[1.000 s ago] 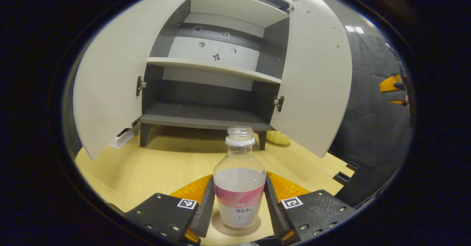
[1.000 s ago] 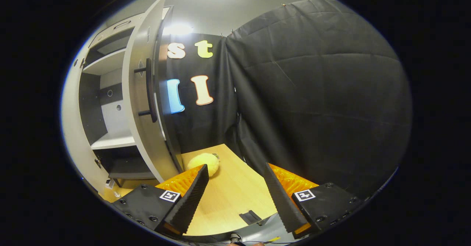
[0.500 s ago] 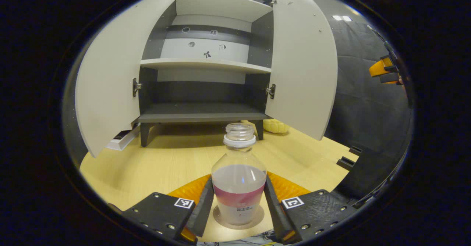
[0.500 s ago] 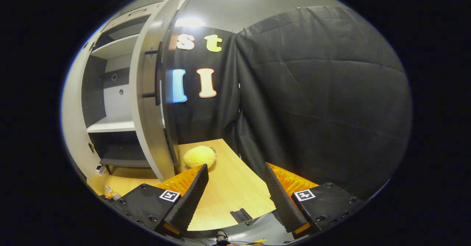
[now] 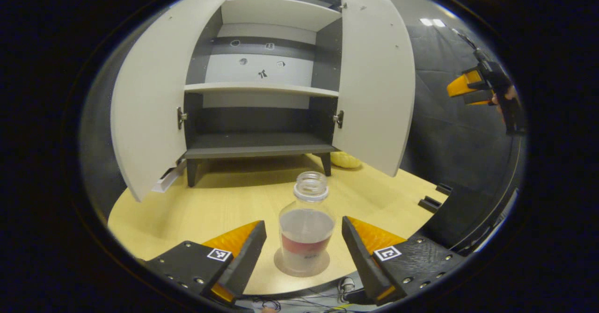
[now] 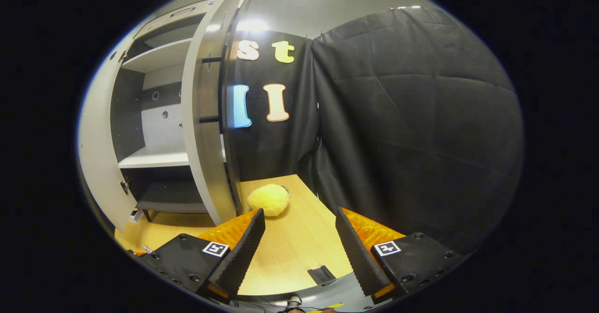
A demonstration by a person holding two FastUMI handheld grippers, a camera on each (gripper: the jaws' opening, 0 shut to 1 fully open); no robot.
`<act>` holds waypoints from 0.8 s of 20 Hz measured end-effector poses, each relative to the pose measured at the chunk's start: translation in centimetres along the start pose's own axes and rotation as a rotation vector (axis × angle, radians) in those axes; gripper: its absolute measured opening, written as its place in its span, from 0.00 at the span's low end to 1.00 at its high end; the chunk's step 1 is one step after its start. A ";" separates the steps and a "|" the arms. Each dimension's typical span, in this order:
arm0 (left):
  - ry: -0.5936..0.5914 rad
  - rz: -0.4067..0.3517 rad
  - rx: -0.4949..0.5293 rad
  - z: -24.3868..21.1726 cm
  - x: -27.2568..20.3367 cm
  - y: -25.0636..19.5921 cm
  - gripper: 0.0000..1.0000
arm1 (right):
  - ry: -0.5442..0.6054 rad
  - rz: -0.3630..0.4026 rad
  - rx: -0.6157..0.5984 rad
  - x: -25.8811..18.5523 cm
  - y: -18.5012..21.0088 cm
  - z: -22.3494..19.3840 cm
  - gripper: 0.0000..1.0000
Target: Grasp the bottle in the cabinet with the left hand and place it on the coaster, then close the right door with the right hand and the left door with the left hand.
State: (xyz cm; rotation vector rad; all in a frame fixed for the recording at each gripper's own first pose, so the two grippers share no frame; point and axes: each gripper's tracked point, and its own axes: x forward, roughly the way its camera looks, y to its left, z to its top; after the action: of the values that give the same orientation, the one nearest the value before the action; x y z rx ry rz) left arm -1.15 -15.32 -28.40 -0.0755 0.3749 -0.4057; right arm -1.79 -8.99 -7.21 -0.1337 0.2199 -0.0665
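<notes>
2 doors are open, and the bottle (image 5: 306, 231) stands upright on the coaster (image 5: 286, 269), dead ahead of the left gripper (image 5: 303, 243) between its fingers. Jaws are spread wide, clear gap on both sides of the bottle, gripping nothing. Placement looks done.

Step in hand, as I read it: right door (image 6: 206, 130) with the right gripper (image 6: 299, 245). That gripper is open and empty, fingers well apart. The door sits ahead and to its left, seen nearly edge-on, its bar handle (image 6: 211, 88) on the face turned toward the gripper's side. A yellow soft thing (image 6: 268, 199) lies on the table (image 6: 290, 252) just ahead of the left fingertip, near the door's lower edge.

How to do it well:
- Back the left gripper straight off, no sideways drift; the bottle has no cap and liquid inside, so a nudge could spill it.
- Bring the right gripper onto the door's outer face, near the free edge or the handle, and push in an arc toward the cabinet (image 5: 262, 93). No need to clamp.
- Keep contact above table height to avoid dragging the yellow thing along.
- Whether that thing sits in the door's swing path is hard to tell from this angle; probably just outside it.

In the left gripper view the right gripper shows far to the upper right, hand-held, well away from the right door.
</notes>
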 end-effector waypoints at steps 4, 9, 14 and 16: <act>-0.062 0.094 -0.072 5.3 -5.2 1.7 0.94 | -0.036 -0.001 0.017 0.6 0.3 0.8 0.94; -0.168 0.303 -0.079 14.6 -10.0 5.6 0.94 | -0.103 0.015 -0.002 1.0 0.4 2.2 0.97; -0.284 0.464 -0.057 24.2 -12.4 8.6 0.99 | -0.161 0.089 0.041 0.2 0.8 4.6 0.96; -0.306 0.499 -0.049 26.9 -12.8 9.1 0.89 | -0.207 0.126 0.059 -0.4 0.5 7.7 0.94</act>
State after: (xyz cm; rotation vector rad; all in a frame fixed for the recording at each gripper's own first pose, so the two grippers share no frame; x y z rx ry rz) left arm 1.28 -1.89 -0.37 -0.0868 0.0922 0.1103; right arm -0.49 -7.46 0.27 -0.0669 0.0198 0.0661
